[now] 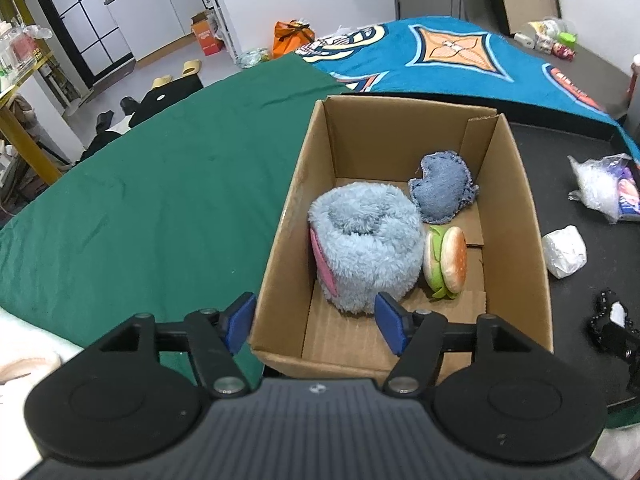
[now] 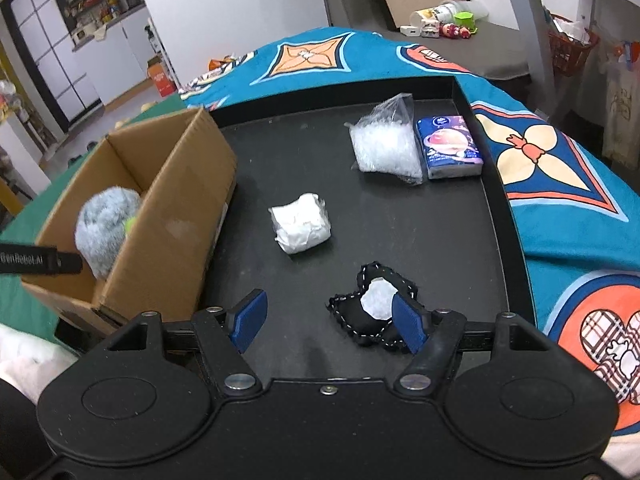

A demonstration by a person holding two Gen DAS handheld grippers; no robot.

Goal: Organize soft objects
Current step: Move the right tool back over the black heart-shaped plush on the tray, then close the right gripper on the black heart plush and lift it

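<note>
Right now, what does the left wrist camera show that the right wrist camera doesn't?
Only the left wrist view shows the denim pouch and the toy burger inside the cardboard box, plus the open left gripper. Only the right wrist view shows the open right gripper. Both show the box, the fluffy blue plush, the white packet, the black pouch, the clear bag and the tissue pack.

Left gripper [image 1: 316,320] and right gripper [image 2: 330,322]: each a matte black, ribbed housing with two round black discs, jointed black link arms pinned with silver screws, and two fingers faced with blue pads [image 1: 390,326]. A black finger seen side-on carries pale lettering.
</note>
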